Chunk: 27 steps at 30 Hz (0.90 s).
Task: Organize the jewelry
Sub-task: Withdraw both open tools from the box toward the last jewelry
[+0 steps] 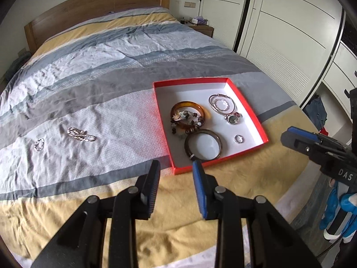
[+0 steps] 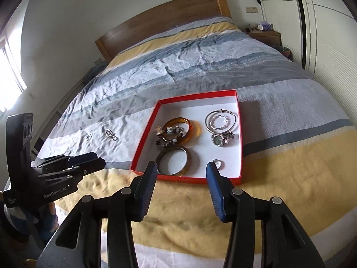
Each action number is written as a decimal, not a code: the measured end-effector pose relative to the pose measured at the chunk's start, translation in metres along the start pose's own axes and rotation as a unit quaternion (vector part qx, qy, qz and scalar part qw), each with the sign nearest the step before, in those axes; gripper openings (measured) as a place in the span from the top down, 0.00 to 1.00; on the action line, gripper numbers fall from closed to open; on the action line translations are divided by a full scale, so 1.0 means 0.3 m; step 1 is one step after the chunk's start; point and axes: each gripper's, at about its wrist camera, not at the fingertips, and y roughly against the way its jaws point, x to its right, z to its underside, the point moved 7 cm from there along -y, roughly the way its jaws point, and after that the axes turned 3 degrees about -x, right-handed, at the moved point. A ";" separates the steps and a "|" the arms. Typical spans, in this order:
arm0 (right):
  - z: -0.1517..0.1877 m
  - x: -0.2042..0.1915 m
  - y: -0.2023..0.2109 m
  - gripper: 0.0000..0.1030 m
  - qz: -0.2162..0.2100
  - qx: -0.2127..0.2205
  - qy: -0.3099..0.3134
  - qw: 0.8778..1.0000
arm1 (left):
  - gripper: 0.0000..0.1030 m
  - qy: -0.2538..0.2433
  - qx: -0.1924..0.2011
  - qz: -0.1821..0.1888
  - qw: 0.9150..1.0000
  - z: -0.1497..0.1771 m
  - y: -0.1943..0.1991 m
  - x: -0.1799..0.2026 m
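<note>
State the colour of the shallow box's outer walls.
Red, with a white inside; the box shows best in the left wrist view.

A wide bed (image 1: 100,71) fills the room, its wooden headboard (image 1: 98,6) set against a plain white wall (image 2: 111,6) and its cover striped in yellow, grey, pale blue and white. Just beside the head of the bed stands a low wooden nightstand (image 1: 204,30) with small items on top, and white wardrobe doors (image 1: 279,26) with dark lines run along that side. Daylight comes through a window (image 2: 11,71) on the opposite wall.
</note>
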 end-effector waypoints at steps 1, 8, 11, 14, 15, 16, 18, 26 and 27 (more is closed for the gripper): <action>0.005 -0.019 0.025 0.50 -0.001 0.006 0.000 1.000 | 0.72 0.000 0.005 -0.005 1.000 0.015 0.032 -0.011; 0.050 -0.176 0.182 0.44 -0.010 0.032 0.019 0.999 | 0.71 0.013 0.031 -0.043 0.999 0.118 0.235 -0.109; 0.064 -0.238 0.222 0.43 -0.011 0.037 0.029 0.999 | 0.70 0.021 0.039 -0.053 0.998 0.152 0.299 -0.152; 0.076 -0.298 0.247 0.43 -0.012 0.041 0.040 0.998 | 0.70 0.025 0.050 -0.064 0.996 0.185 0.358 -0.191; 0.080 -0.318 0.253 0.43 -0.013 0.041 0.043 0.998 | 0.70 0.027 0.052 -0.067 0.996 0.194 0.374 -0.204; 0.084 -0.336 0.259 0.43 -0.013 0.042 0.044 0.998 | 0.70 0.028 0.055 -0.070 0.996 0.203 0.388 -0.216; 0.095 -0.370 0.266 0.43 -0.013 0.042 0.047 0.998 | 0.70 0.032 0.061 -0.076 0.995 0.224 0.418 -0.240; 0.143 -0.478 0.267 0.43 -0.008 0.031 0.055 0.998 | 0.70 0.059 0.082 -0.095 0.990 0.316 0.515 -0.340; 0.148 -0.495 0.264 0.43 -0.007 0.029 0.058 0.998 | 0.70 0.063 0.084 -0.097 0.990 0.328 0.524 -0.355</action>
